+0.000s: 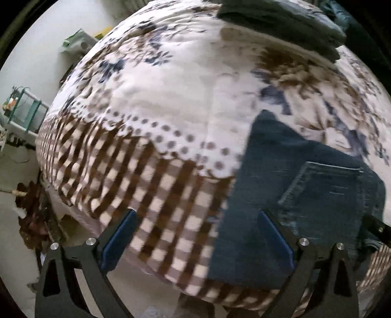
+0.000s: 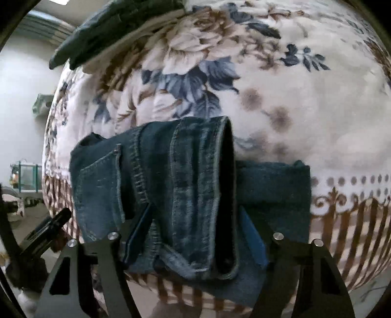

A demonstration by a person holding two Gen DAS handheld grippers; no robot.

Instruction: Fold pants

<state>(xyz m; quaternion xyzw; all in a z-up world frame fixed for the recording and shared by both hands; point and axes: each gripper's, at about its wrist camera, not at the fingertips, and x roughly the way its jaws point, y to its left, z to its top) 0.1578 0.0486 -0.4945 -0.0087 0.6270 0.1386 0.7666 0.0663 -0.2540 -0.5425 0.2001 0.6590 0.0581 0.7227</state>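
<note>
Dark blue jeans (image 2: pixel 171 186) lie folded in a bundle on the patterned bedspread (image 2: pixel 293 97) near the bed's front edge; the back pocket and waistband face up. My right gripper (image 2: pixel 195 220) is open, its jaws either side of the bundle's near end, with the denim between the blue pads (image 2: pixel 254 239). In the left wrist view the jeans (image 1: pixel 281 195) lie at the lower right. My left gripper (image 1: pixel 195 225) is open and empty above the checked border, its right pad (image 1: pixel 276 237) over the jeans' edge.
A folded dark green garment (image 1: pixel 281 22) lies at the far side of the bed; it also shows in the right wrist view (image 2: pixel 117 29). A green-framed shelf (image 1: pixel 27 110) stands off the bed's left side. The left gripper's body (image 2: pixel 48 230) shows in the right wrist view.
</note>
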